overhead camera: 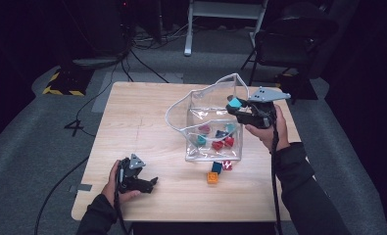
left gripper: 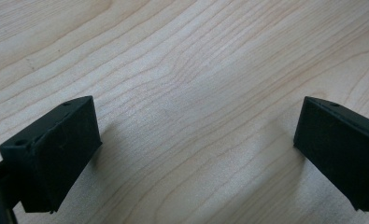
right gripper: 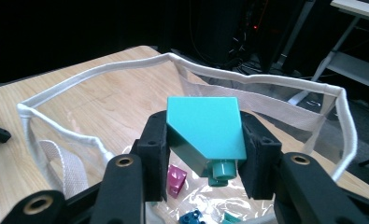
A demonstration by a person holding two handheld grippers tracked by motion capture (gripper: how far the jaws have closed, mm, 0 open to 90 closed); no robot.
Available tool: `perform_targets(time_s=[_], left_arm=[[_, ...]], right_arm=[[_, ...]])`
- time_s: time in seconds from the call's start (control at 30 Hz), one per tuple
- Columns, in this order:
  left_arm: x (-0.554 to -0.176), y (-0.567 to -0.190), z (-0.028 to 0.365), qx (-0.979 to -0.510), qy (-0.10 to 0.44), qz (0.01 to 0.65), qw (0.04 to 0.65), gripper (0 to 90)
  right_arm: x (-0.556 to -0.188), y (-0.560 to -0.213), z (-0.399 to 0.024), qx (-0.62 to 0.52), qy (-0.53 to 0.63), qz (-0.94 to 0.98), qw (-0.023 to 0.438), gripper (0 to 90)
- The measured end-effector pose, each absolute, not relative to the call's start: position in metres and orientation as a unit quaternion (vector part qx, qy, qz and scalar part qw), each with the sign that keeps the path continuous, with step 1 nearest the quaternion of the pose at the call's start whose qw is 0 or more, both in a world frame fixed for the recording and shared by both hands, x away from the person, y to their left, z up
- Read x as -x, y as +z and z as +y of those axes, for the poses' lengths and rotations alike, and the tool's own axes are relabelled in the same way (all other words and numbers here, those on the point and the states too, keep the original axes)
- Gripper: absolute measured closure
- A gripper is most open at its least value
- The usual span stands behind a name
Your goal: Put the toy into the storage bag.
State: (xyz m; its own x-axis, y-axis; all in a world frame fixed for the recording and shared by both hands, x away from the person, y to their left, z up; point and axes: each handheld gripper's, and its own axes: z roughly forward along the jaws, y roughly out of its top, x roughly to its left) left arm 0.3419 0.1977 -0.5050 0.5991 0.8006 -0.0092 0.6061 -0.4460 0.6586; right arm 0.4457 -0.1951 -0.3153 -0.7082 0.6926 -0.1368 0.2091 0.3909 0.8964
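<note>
Right claw [right gripper: 205,154] clamps teal block [right gripper: 205,126] over bag [right gripper: 98,72]; left claw [left gripper: 191,144] apart.

The worktop [overhead camera: 147,127] is pale wood with a fine wavy grain. The bag [overhead camera: 208,117] is clear plastic, edged with white piping and white woven straps. The block [right gripper: 205,128] between the black fingers [right gripper: 156,154] of the right gripper [right gripper: 205,158] is teal. Inside the bag lie blocks of magenta, teal, dark blue and red. Near the bag sit a dark blue block [overhead camera: 216,167], a red-and-white block [overhead camera: 227,165] and an orange block [overhead camera: 212,177]. The left gripper [overhead camera: 149,183] is black with a grey plate. The floor [overhead camera: 29,132] is grey carpet.
</note>
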Motion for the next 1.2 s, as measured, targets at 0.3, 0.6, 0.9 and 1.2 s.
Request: perform_targets(time_s=[0.3,0.6,0.9,1.2], left_arm=[[-0.342,-0.505,0.198,-0.836,0.154,0.420,0.317,0.6],[-0.342,-0.505,0.198,-0.836,0.154,0.421,0.317,0.6],[-0.342,-0.505,0.198,-0.836,0.154,0.420,0.316,0.6],[-0.342,-0.505,0.198,-0.836,0.154,0.421,0.316,0.6]], right_arm=[[-0.446,-0.317,-0.196,-0.294,0.468,0.790,0.265,52.0],[-0.440,-0.317,-0.201,-0.293,0.476,0.784,0.270,45.4],[-0.423,-0.314,-0.215,-0.277,0.486,0.783,0.272,40.5],[-0.394,-0.320,-0.232,-0.243,0.502,0.787,0.264,37.0]])
